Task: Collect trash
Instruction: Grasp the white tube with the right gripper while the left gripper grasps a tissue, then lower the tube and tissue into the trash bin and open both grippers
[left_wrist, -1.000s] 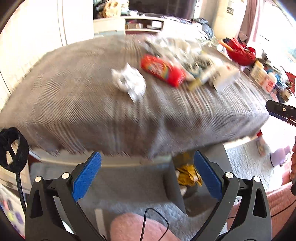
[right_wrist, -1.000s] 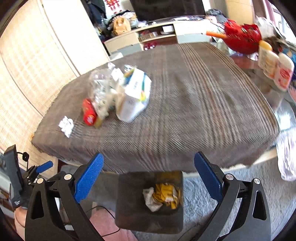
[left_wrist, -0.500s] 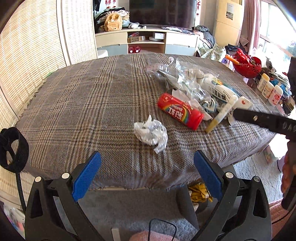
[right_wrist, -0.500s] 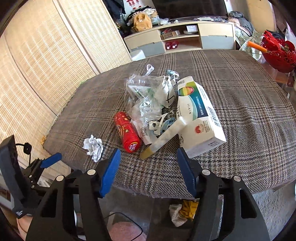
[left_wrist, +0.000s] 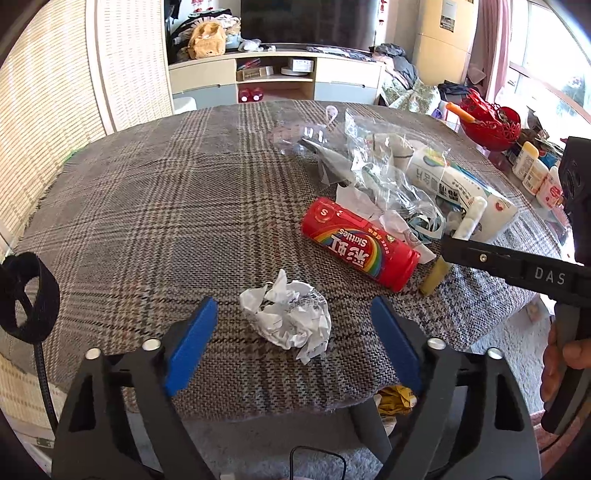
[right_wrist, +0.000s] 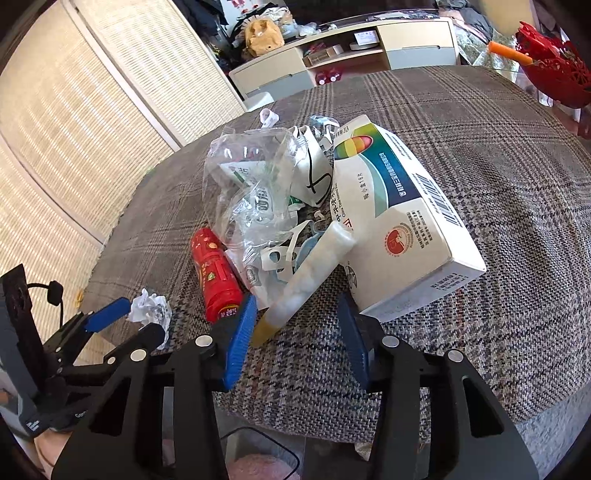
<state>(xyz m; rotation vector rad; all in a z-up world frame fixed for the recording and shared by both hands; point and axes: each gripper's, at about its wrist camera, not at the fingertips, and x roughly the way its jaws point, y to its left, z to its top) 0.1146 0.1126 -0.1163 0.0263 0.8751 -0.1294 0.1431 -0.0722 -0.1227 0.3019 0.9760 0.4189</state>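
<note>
A crumpled white paper ball (left_wrist: 286, 319) lies near the front edge of the plaid-covered table (left_wrist: 147, 206). My left gripper (left_wrist: 293, 347) straddles it, jaws closing, with a gap between each blue pad and the paper. Just right of it lie a red Skittles tube (left_wrist: 360, 245), a clear plastic bag (left_wrist: 369, 158) and a white box (left_wrist: 461, 188). In the right wrist view my right gripper (right_wrist: 297, 339) is closing around the yellow-capped end of a white tube (right_wrist: 310, 280), with the pads still apart from it. The left gripper (right_wrist: 125, 321) shows at the paper ball (right_wrist: 149, 308).
A dark bin holding yellow trash (left_wrist: 397, 400) stands on the carpet below the table's front edge. A red basket (right_wrist: 550, 74) and small bottles (left_wrist: 532, 166) sit beyond the table's right side. A low cabinet (left_wrist: 277, 77) is behind, and a woven screen (right_wrist: 74, 110) stands left.
Both grippers moved forward from above the bin to over the table's front edge. Both jaws narrowed. The left now straddles the paper ball and the right the tube's capped end.
</note>
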